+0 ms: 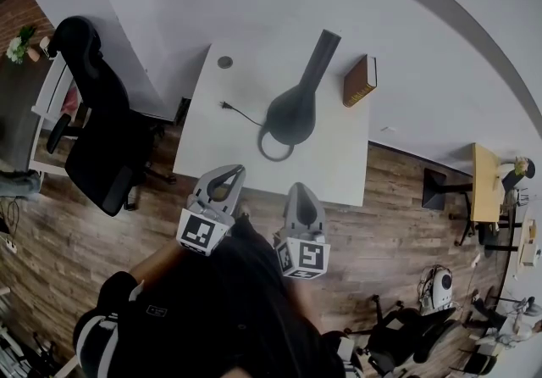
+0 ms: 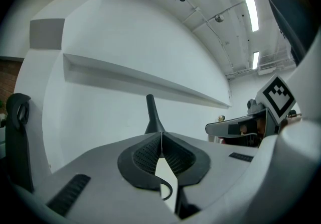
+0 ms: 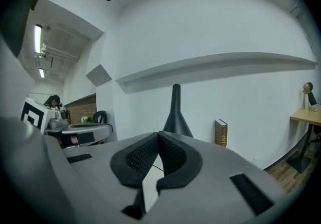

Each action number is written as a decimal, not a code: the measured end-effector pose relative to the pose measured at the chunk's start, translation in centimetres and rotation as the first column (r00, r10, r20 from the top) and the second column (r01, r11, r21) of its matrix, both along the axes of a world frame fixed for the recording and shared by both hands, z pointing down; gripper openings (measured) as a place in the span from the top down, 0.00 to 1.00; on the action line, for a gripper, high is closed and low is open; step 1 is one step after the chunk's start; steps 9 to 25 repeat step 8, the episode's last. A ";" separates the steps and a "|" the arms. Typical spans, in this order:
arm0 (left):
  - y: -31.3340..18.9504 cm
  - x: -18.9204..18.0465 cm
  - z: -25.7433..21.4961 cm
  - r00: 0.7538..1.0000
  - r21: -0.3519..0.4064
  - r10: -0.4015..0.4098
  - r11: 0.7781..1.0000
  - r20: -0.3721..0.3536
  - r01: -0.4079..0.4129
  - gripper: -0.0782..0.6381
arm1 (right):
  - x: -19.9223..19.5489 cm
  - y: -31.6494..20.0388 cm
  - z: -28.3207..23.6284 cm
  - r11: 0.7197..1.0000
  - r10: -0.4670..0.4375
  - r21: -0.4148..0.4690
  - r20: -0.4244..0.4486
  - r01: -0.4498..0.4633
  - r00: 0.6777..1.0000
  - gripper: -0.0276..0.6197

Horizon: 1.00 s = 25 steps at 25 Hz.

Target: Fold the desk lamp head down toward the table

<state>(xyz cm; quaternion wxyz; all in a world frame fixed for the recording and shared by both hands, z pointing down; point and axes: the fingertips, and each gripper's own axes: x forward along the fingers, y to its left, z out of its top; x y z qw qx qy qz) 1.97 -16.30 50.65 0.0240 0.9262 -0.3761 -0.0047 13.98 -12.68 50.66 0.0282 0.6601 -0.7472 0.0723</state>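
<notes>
1. White table (image 1: 330, 156) against a pale wall carries the desk lamp (image 1: 295, 109), which stands near the table's middle. Its dark cone body narrows into a slim stem rising toward the far edge. The stem is upright in both gripper views (image 2: 152, 117) (image 3: 176, 112).
2. At the lamp's near side a dark ring (image 1: 275, 147) lies flat on the tabletop, touching the cone's foot.
3. A thin black cable (image 1: 241, 113) runs from the lamp leftward to a plug (image 1: 225, 104) lying on the table.
4. A brown book (image 1: 359, 80) stands upright just right of the lamp, apart from it (the right gripper view shows its spine (image 3: 220, 132)).
5. The left gripper (image 1: 230, 171) hangs over the table's near edge, well short of the lamp. Its jaws are pressed together with nothing between them (image 2: 161, 135).
6. The right gripper (image 1: 301, 188) sits beside it at the same edge, jaws likewise closed and empty (image 3: 158, 135).
7. A black office chair (image 1: 102, 130) stands on the wooden floor (image 1: 398, 224) left of the table, and a small wooden desk (image 1: 484, 181) stands far right.
</notes>
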 end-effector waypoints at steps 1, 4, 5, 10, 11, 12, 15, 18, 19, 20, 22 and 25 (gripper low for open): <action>0.0 0.0 0.1 1.000 -0.003 0.000 1.000 0.001 0.000 0.85 | 0.0 0.0 0.0 1.000 -0.002 0.000 -0.001 0.002 1.000 0.94; -0.1 0.1 0.2 1.000 -0.006 0.004 1.000 0.010 -0.004 0.85 | 0.1 -0.1 0.2 1.000 -0.009 0.005 -0.009 0.009 1.000 0.94; -0.1 0.2 0.2 1.000 -0.005 0.004 1.000 0.009 -0.004 0.85 | 0.1 -0.1 0.2 1.000 -0.009 0.005 -0.013 0.009 1.000 0.94; -0.3 0.3 -0.2 1.000 0.005 0.000 1.000 -0.007 0.001 0.85 | 0.1 -0.3 0.2 1.000 -0.008 -0.002 -0.026 0.008 1.000 0.94; -0.3 0.3 -0.2 1.000 0.005 0.000 1.000 -0.007 0.001 0.85 | 0.1 -0.3 0.2 1.000 -0.008 -0.002 -0.026 0.008 1.000 0.94; -0.3 0.3 -0.2 1.000 0.005 0.000 1.000 -0.007 0.001 0.85 | 0.1 -0.3 0.2 1.000 -0.008 -0.002 -0.026 0.008 1.000 0.94; -0.3 0.3 -0.2 1.000 0.005 0.000 1.000 -0.007 0.001 0.85 | 0.1 -0.3 0.2 1.000 -0.008 -0.002 -0.026 0.008 1.000 0.94; -0.3 0.3 -0.2 1.000 0.005 0.000 1.000 -0.007 0.001 0.85 | 0.1 -0.3 0.2 1.000 -0.008 -0.002 -0.026 0.008 1.000 0.94; -0.3 0.3 -0.2 1.000 0.005 0.000 1.000 -0.007 0.001 0.85 | 0.1 -0.3 0.2 1.000 -0.008 -0.002 -0.026 0.008 1.000 0.94; -0.3 0.3 -0.2 1.000 0.005 0.000 1.000 -0.007 0.001 0.85 | 0.1 -0.3 0.2 1.000 -0.008 -0.002 -0.026 0.008 1.000 0.94; -0.3 0.3 -0.2 1.000 0.005 0.000 1.000 -0.007 0.001 0.85 | 0.1 -0.3 0.2 1.000 -0.008 -0.002 -0.026 0.008 1.000 0.94; -0.3 0.3 -0.2 1.000 0.005 0.000 1.000 -0.007 0.001 0.85 | 0.1 -0.3 0.2 1.000 -0.008 -0.002 -0.026 0.008 1.000 0.94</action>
